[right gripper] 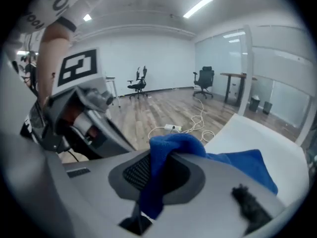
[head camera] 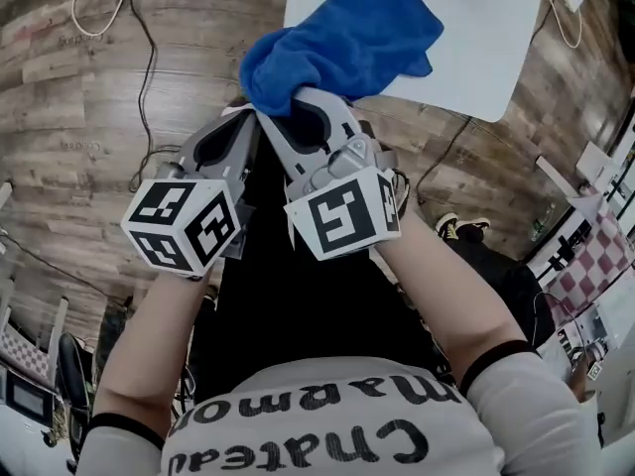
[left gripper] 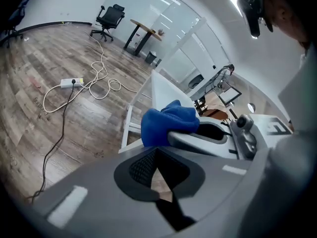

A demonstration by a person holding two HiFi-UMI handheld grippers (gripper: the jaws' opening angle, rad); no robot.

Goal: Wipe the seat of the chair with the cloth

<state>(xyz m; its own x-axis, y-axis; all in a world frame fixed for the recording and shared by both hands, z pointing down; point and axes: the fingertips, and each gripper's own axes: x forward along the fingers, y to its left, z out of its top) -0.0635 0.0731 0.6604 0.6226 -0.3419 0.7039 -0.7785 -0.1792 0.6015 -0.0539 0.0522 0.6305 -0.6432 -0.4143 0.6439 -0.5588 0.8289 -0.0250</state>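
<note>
Head view: right tongs (head camera: 290, 105) clamp blue cloth (head camera: 347, 38) at near edge of white seat (head camera: 486, 48); left tongs (head camera: 238, 132) closed, empty. Likely next: press cloth down, sweep across.

- An open office room, sparsely furnished.
- Swivel office chairs (right gripper: 137, 82) stand along a white wall.
- A desk (left gripper: 144, 29) sits beside glass partition walls (right gripper: 270, 78).
- Strip lights (right gripper: 198, 6) run across the ceiling.
- A power strip (left gripper: 71, 83) and loose cables (left gripper: 101, 78) lie on the wood-plank floor (left gripper: 39, 58).
</note>
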